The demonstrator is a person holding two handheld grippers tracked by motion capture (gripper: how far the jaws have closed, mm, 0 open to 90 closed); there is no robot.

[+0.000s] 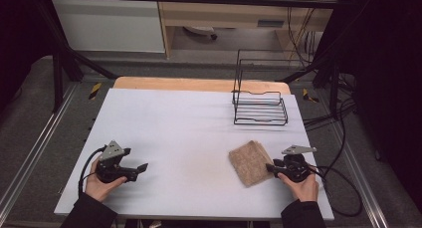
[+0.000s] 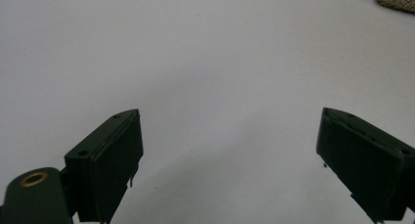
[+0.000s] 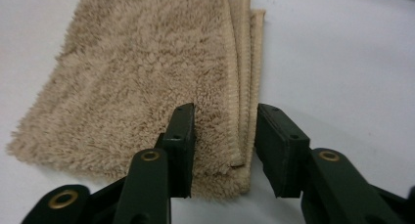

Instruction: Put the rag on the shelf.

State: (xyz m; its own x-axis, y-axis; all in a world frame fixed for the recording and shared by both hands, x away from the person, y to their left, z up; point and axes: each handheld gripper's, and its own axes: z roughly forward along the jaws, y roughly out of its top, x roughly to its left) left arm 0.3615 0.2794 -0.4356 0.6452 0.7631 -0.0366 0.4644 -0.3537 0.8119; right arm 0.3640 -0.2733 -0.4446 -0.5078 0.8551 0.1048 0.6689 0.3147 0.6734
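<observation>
High view: on the white table [image 1: 189,123], a folded tan towel [image 1: 250,162] lies at the right, with the right gripper [image 1: 272,167] at its near edge; a wire rack [image 1: 260,103] stands beyond. Left gripper view: the left gripper [image 2: 230,145] is spread wide over bare table. Right gripper view: jaws partly apart, straddling the towel's stacked hems [image 3: 242,111], not yet pinching.

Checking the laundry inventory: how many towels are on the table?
1: a folded tan towel lies at the table's near right, its hemmed edge between the right gripper jaws. Nothing appears hidden.
</observation>
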